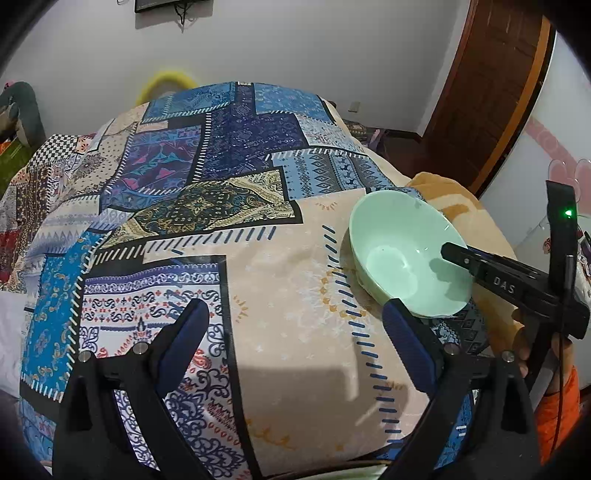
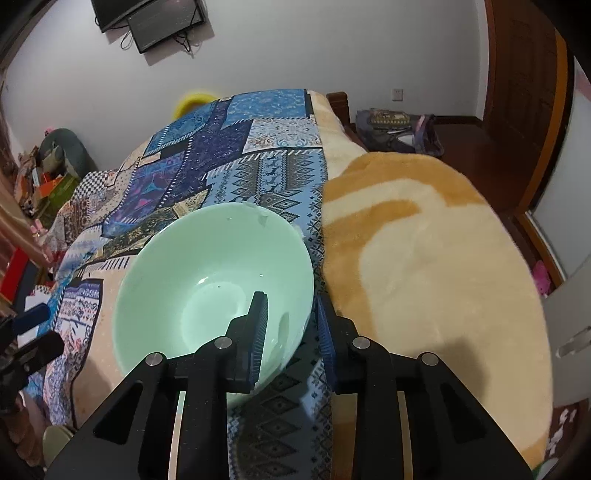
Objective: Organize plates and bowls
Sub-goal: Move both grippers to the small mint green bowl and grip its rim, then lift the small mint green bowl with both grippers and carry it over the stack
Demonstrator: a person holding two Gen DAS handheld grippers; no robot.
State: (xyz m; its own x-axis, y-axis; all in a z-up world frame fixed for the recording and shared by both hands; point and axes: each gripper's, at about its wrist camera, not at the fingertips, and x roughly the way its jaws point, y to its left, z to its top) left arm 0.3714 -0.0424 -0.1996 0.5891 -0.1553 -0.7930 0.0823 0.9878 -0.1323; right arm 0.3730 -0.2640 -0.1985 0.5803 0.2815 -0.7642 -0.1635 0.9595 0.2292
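Observation:
A pale green bowl [image 1: 402, 254] is at the right side of the patterned bedspread [image 1: 221, 221], tilted. In the right wrist view the bowl [image 2: 207, 280] fills the middle. My right gripper [image 2: 291, 314] is shut on the bowl's near rim, one finger inside the bowl and one outside. That gripper also shows in the left wrist view [image 1: 454, 254], reaching into the bowl from the right. My left gripper [image 1: 295, 317] is open and empty, low over the bedspread just left of the bowl; its right finger [image 1: 402, 332] is next to the bowl's near edge.
A tan and cream fleece blanket [image 2: 424, 258] covers the bed's right side. A wooden door [image 1: 491, 92] and white wall stand beyond. Clutter and boxes [image 2: 48, 184] lie on the floor at left. A monitor [image 2: 159, 26] hangs on the wall.

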